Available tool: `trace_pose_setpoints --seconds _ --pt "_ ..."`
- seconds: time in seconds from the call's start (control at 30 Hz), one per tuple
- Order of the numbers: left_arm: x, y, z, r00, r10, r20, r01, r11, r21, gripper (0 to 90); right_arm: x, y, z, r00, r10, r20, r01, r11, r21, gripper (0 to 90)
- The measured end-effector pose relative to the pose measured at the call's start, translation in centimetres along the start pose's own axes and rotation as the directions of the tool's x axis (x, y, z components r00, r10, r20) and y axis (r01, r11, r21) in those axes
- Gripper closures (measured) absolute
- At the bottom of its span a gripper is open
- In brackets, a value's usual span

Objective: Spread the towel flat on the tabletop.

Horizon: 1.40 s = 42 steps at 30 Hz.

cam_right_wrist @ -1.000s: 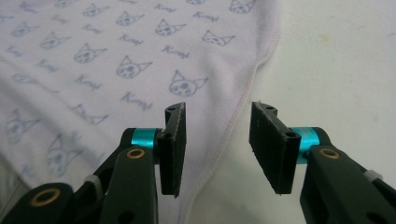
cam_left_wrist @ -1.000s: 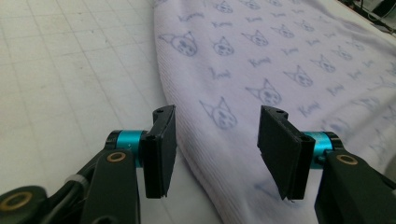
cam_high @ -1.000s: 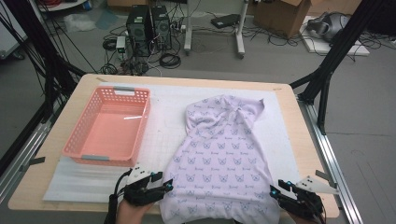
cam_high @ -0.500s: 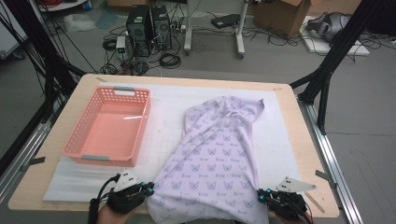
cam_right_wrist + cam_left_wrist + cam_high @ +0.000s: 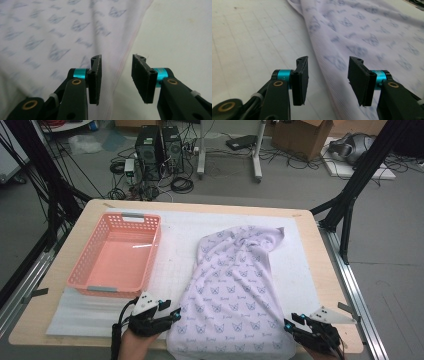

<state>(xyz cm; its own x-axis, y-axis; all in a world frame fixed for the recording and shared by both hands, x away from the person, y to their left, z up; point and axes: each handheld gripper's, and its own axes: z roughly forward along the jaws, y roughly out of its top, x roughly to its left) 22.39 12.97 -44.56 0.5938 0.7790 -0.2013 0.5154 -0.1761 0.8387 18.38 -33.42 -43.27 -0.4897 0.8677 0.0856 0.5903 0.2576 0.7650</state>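
white padding on the wooden table [image 5: 310, 227] carries the lilac butterfly-print cloth [image 5: 235, 290], thin and limp by its folds, best pinched at its near corners, where left gripper [image 5: 172, 314] and right gripper [image 5: 289, 325] have just reopened, cloth released.

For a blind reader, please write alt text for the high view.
A lilac butterfly-print cloth lies spread on a white mat. The left gripper and right gripper sit open at its near corners. An empty pink basket stands to the left.
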Motion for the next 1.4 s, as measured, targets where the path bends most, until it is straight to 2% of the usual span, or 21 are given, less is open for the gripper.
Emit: trace_pose_setpoints --seconds 0.1,0.17,0.2,0.23,0.3,0.37,0.4,0.5,0.6,0.63,0.7,0.87,0.93,1.13,1.2,1.3,1.33,1.4 --pt "0.0 0.5 0.5 1.0000 -0.008 0.005 0.008 0.9999 -0.011 51.2 0.3 0.9 2.3 0.9990 -0.016 0.042 0.015 1.000 0.019 60.2" --pt "0.0 0.5 0.7 0.9999 -0.003 0.012 0.004 0.9999 -0.011 51.2 0.5 1.0 3.5 0.9989 -0.027 0.038 0.025 0.998 0.051 69.2" --pt "0.0 0.4 0.7 0.9999 -0.005 0.013 0.005 0.9999 -0.009 51.2 0.6 1.0 3.4 0.9990 -0.032 0.032 0.031 0.999 0.043 83.6" --pt "0.1 0.3 0.7 0.9999 -0.009 0.012 0.009 0.9999 -0.013 51.2 0.6 0.9 3.2 0.9994 -0.032 0.013 0.032 0.998 0.050 85.3" --pt "0.3 0.2 0.6 0.9998 -0.015 0.011 0.015 0.9998 -0.015 50.5 0.6 0.5 2.2 0.9980 -0.060 0.023 0.057 0.995 0.082 86.7" --pt "0.4 0.0 0.3 0.9997 -0.022 0.013 0.022 0.9995 -0.024 50.2 0.3 -0.5 0.6 0.9966 -0.067 0.049 0.061 0.992 0.109 86.8" --pt "0.4 -0.1 0.2 0.9996 -0.025 0.016 0.025 0.9993 -0.029 50.1 0.0 -1.1 -0.3 0.9957 -0.070 0.061 0.063 0.992 0.113 86.8" --pt "0.5 -0.1 0.3 0.9993 -0.027 0.025 0.028 0.9992 -0.029 49.9 -1.1 -2.6 -2.4 0.9955 -0.040 0.086 0.031 0.994 0.109 84.1" --pt "0.4 0.0 0.6 0.9993 -0.026 0.027 0.027 0.9993 -0.028 49.9 -2.0 -2.4 -3.0 0.9962 0.021 0.085 -0.024 0.999 0.036 66.4" --pt "0.4 0.0 0.7 0.9993 -0.025 0.027 0.026 0.9993 -0.027 49.9 -2.1 -2.0 -2.9 0.9961 0.038 0.080 -0.039 0.999 0.005 62.4" --pt "0.4 0.1 0.8 0.9994 -0.021 0.029 0.021 0.9994 -0.026 50.5 -2.2 -1.2 -2.4 0.9961 0.036 0.081 -0.034 0.999 -0.022 61.3" --pt "0.8 1.1 1.9 0.9990 -0.023 0.037 0.024 0.9992 -0.031 56.2 -2.5 0.1 -0.1 0.9974 0.008 0.072 -0.007 1.000 -0.004 61.1" --pt "0.8 1.5 2.6 0.9989 -0.022 0.041 0.023 0.9996 -0.015 59.7 -2.9 0.5 0.6 0.9977 0.006 0.067 -0.006 1.000 -0.001 61.1" --pt "1.0 3.2 5.7 0.9996 -0.027 0.008 0.027 0.9986 0.046 64.6 -3.9 1.6 1.7 0.9985 -0.009 0.055 0.009 1.000 -0.011 61.5" --pt "1.0 3.7 6.9 0.9998 -0.010 -0.017 0.012 0.9964 0.084 62.7 -4.3 1.8 1.9 0.9987 -0.004 0.051 0.005 1.000 -0.016 61.4" --pt "0.5 4.1 7.9 0.9999 0.006 -0.009 -0.005 0.9960 0.089 55.6 -4.9 2.1 2.3 0.9991 0.006 0.042 -0.005 1.000 -0.021 60.3" --pt "0.3 4.2 8.2 0.9997 0.022 -0.010 -0.021 0.9948 0.099 53.8 -5.1 2.1 2.4 0.9992 0.016 0.036 -0.015 1.000 -0.025 59.1" --pt "-0.3 4.4 8.6 0.9970 0.068 -0.038 -0.063 0.9923 0.107 53.0 -5.5 2.1 2.6 0.9995 0.022 0.022 -0.021 0.999 -0.026 56.8"
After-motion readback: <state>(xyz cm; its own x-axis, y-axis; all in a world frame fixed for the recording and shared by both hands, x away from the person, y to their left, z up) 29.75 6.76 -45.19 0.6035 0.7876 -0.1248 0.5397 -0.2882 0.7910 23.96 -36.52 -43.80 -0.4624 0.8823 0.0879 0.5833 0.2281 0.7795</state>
